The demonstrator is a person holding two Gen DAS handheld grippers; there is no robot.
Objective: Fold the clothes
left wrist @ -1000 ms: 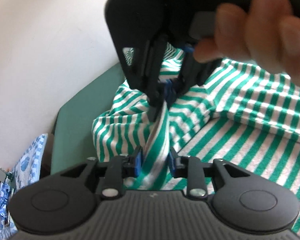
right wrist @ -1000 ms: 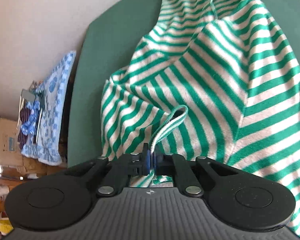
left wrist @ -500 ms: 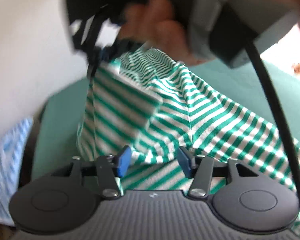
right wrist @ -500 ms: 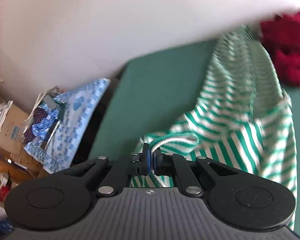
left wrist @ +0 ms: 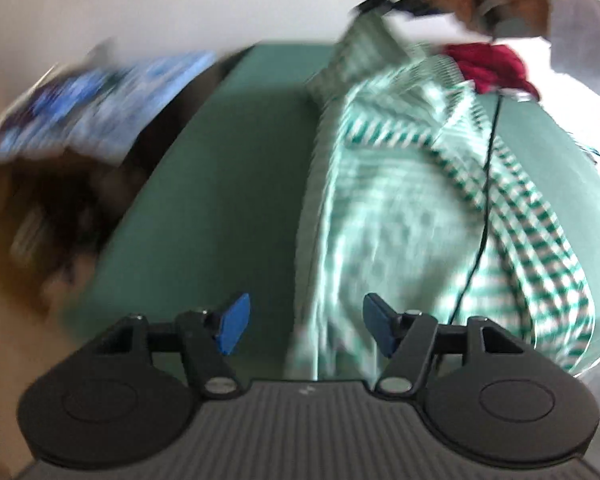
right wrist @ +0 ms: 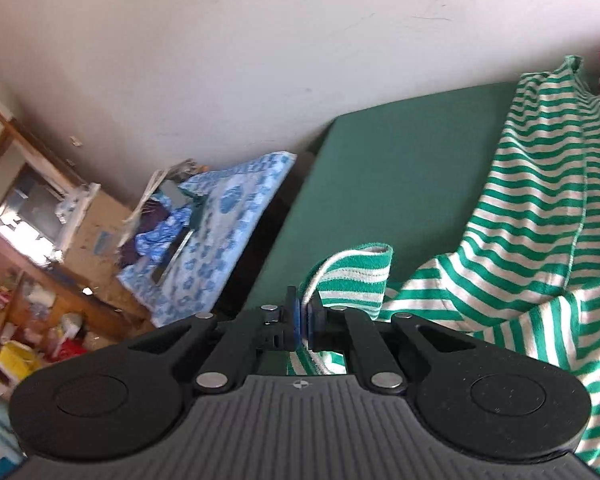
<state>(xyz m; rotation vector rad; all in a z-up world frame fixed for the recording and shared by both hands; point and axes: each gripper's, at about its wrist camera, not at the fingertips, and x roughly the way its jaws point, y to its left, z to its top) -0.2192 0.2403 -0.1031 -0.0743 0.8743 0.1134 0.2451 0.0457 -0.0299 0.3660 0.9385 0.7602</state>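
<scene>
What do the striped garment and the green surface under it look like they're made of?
Striped garment: looks like soft knit, perhaps cotton jersey; matte, limp folds, ribbed cuff by the right gripper. Green surface: smooth matte covering, probably fabric or foam mat; no weave visible.

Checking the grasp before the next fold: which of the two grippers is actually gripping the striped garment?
The right gripper: its blue pads are pinched shut on the white-edged hem of the green-and-white striped garment. The left gripper is wide open, holding nothing.
</scene>
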